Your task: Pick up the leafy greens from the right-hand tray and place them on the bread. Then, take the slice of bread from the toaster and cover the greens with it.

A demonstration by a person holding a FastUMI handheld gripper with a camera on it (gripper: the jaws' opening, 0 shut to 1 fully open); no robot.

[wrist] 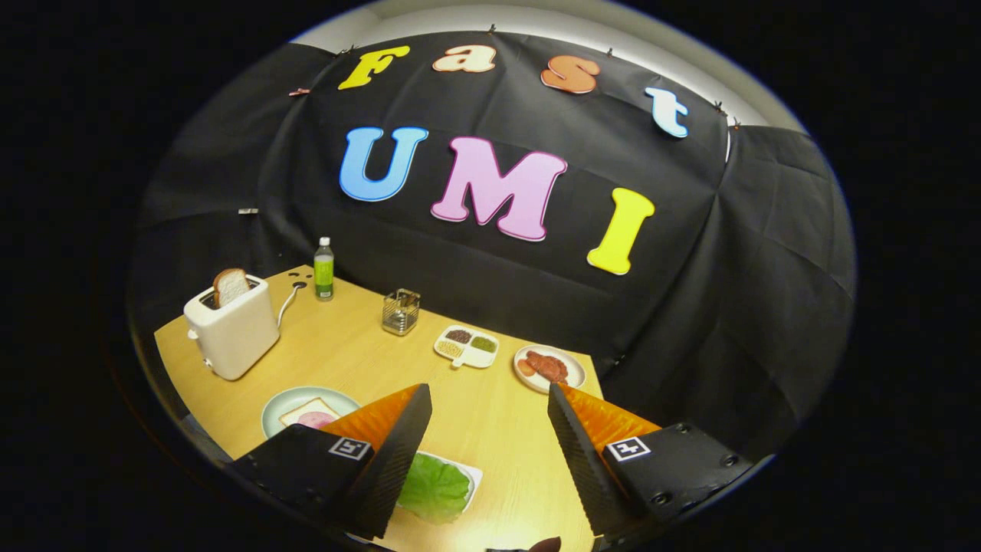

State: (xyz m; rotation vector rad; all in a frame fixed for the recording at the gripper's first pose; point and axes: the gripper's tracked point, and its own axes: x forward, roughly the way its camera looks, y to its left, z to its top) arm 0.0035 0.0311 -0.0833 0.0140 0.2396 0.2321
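My gripper (489, 399) is open, its two fingers spread wide above the wooden table (360, 353) with nothing between them. The leafy greens (435, 488) lie on a white tray (473, 471) beside the left finger, low between the fingers and partly hidden by that finger. A pale green plate (287, 405) left of the left finger holds a slice of bread (306, 412) with a pink slice on it. Farther off to the left stands a white toaster (230, 328) with a slice of bread (230, 286) sticking up out of its slot.
Beyond the fingers are a divided white dish of condiments (466, 346), a plate of sausages (549, 367), a small wire holder (401, 311) and a green-labelled bottle (323, 268). The table's right edge runs just past the sausage plate.
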